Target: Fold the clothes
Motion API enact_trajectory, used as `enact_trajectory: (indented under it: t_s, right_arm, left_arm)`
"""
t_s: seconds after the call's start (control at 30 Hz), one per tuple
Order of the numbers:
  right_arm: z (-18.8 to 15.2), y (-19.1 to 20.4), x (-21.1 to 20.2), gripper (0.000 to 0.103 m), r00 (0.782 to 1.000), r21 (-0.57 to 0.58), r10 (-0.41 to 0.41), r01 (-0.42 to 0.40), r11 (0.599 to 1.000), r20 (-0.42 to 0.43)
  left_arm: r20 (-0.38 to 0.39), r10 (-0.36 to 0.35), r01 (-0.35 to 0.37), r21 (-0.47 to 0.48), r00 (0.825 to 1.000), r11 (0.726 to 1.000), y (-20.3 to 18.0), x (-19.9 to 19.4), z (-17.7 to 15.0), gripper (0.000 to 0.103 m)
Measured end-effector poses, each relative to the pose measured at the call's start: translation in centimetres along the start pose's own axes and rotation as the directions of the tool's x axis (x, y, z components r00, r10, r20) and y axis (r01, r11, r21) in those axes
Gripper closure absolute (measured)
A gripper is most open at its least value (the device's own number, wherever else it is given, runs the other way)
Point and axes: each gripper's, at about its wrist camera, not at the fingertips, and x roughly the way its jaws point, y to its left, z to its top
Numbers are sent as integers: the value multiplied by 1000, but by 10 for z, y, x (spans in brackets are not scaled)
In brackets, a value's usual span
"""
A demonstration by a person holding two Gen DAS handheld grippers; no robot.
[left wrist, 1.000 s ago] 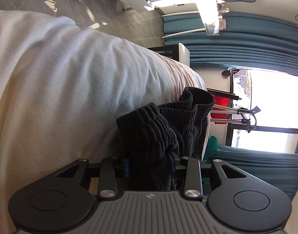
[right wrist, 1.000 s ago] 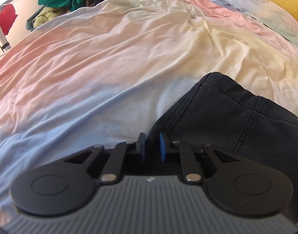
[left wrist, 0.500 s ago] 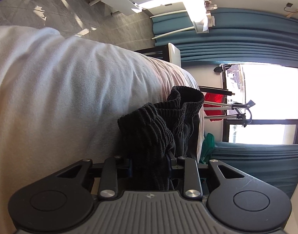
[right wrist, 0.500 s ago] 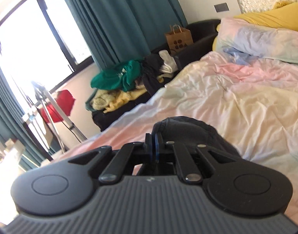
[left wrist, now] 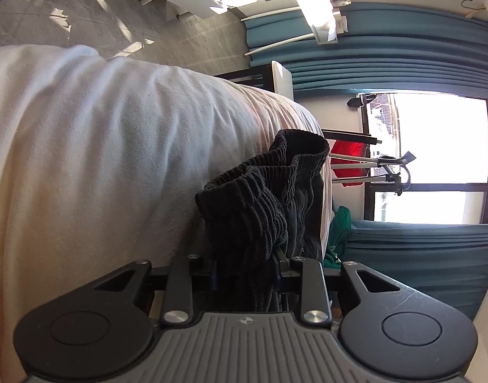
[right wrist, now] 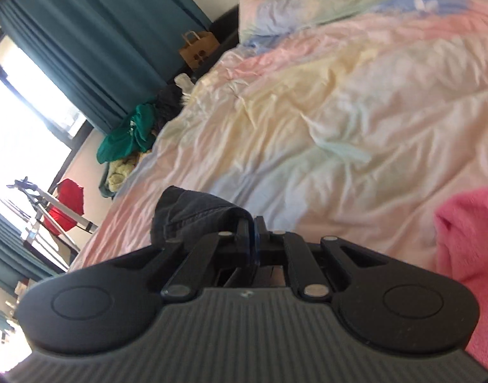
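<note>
Two views: one from each hand-held claw, both above a bed (right wrist: 355,102) with a pastel duvet.
Left wrist view, claw: the left claw (left wrist: 245,274) is clamped on a thick bunch of the black garment (left wrist: 269,198), at its ribbed elastic band.
Left wrist view, garment: it rises from the claw in loose gathers, against the bed's white side, with the window beyond.
Right wrist view, claw: the right claw (right wrist: 252,239) has its fingers pressed nearly together, pinching a thin seamed edge of the same dark cloth (right wrist: 193,214).
Right wrist view, surroundings: a pink cloth (right wrist: 467,242) lies on the bed at the right of the claw; a heap of green and yellow clothes (right wrist: 129,137) sits beyond the bed's far side.
Doing it well: judged from the two grips, hold both ends level and taut so the cloth hangs flat, then lower it onto the bed without twisting.
Hidden: the garment's full shape, and the span between the claws. How far the folding stands cannot be told. The right view is blurred.
</note>
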Motion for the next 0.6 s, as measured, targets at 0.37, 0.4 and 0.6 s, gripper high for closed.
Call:
enact_trajectory:
  t_s: [0.37,0.4,0.6]
  right_arm:
    - [-44,-39,-11,94,998,30,-36,35,999,41]
    - [-42,-34,-16,93,997,6,-40,40,999,66]
    - [-40,1,-37,34,970,-241,24,35,970,240]
  left_arm:
    - [-28,5,-7,-71,1000,997,15,3,2,71]
    - [-29,5,-7,-79,1000,997,16,3,2,71]
    - [-26,31,-33,-73,999,997,16,2,2,70]
